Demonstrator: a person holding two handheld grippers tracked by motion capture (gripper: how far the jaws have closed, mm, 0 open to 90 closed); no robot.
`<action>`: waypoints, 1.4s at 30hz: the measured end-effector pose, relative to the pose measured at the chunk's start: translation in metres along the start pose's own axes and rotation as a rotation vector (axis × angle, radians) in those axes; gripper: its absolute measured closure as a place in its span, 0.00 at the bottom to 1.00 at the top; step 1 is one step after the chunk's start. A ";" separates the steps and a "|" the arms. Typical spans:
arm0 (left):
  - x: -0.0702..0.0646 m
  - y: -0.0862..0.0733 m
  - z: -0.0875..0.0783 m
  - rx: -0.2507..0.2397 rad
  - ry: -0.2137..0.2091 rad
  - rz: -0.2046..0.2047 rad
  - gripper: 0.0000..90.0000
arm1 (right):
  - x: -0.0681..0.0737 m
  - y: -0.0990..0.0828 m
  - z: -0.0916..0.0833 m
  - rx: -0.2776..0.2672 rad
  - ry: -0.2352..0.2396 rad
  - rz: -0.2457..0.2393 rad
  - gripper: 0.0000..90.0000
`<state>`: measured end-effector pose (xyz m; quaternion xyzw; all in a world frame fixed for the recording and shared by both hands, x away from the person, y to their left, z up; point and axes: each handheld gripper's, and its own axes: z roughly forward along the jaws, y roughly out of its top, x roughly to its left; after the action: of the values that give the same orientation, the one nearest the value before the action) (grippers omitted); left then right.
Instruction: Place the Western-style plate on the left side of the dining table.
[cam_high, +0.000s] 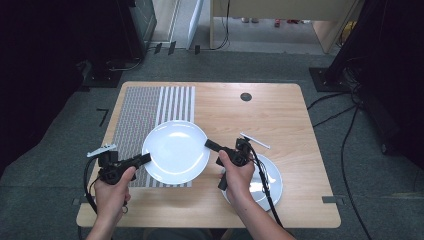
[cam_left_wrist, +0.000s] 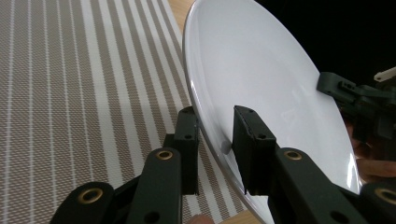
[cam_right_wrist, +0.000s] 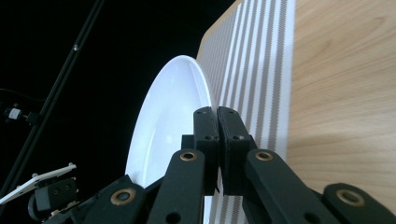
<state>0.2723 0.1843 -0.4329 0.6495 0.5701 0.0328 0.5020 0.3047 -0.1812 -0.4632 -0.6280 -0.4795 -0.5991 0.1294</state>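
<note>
Plate in hand: white plate (cam_high: 176, 151), round and shallow, held up between the two grippers, over the near right part of the striped placemat (cam_high: 150, 107); no long axis, being round.
Left gripper (cam_high: 145, 159): jaws clamped on the plate's left rim, one pad above and one below, seen plainly in the left gripper view (cam_left_wrist: 215, 149).
Right gripper (cam_high: 210, 144): jaws pinched nearly together on the opposite rim (cam_right_wrist: 217, 140), rim caught thin between the pads.
Governing relation: plate lay straight between the two grippers, grip points facing each other across its width; both hands equally near; any set-down judged to need both lowered together, rim level.
Tilt: appeared roughly level in the high view; exact clearance over the mat could not be told.
Second plate: another white plate (cam_high: 272, 187) rested on the bare wood at the near right, partly under the right hand (cam_high: 236, 175), apart from the held one.
Surface: light wooden table (cam_high: 280, 120), round dark grommet (cam_high: 245, 97) near the far edge.
Room: grey carpet floor (cam_high: 60, 150), black cables (cam_high: 345, 145) at right, dark stands to both sides.
</note>
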 end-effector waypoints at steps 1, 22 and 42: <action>0.001 0.001 -0.001 0.002 0.007 0.004 0.80 | 0.002 0.000 0.002 0.002 0.000 -0.004 0.99; 0.045 0.022 -0.019 -0.007 0.092 -0.034 0.80 | 0.019 -0.009 0.061 0.061 -0.011 0.004 0.99; 0.076 0.042 0.005 0.010 0.140 -0.089 0.80 | 0.007 0.002 0.108 0.038 -0.050 0.029 0.99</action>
<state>0.3313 0.2463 -0.4465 0.6221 0.6322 0.0530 0.4588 0.3731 -0.0996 -0.4828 -0.6473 -0.4847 -0.5719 0.1381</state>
